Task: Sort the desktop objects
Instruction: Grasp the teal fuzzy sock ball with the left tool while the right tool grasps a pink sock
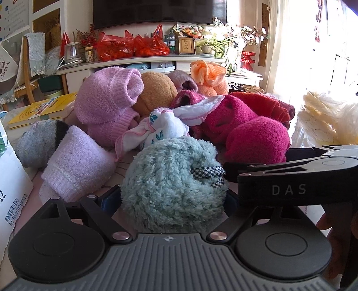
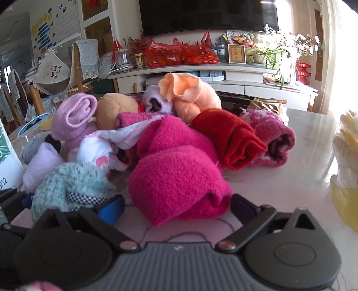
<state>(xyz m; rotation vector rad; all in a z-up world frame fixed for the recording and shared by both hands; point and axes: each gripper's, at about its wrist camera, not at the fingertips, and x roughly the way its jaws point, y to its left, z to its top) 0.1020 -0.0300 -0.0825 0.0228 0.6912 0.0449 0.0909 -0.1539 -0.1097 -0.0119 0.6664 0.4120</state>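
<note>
Sock rolls (image 2: 179, 179): 2 magenta | 3 lilac | 1 teal (image 1: 172, 185) | 1 red (image 2: 228, 138)

Both wrist cameras sit low and close over the table (image 2: 290, 179), facing the sock pile and the TV (image 1: 156, 11) wall behind. The left view is nearest the teal sock (image 1: 172, 185), the right nearest the magenta sock (image 2: 176, 183); the 2 views share both.
</note>
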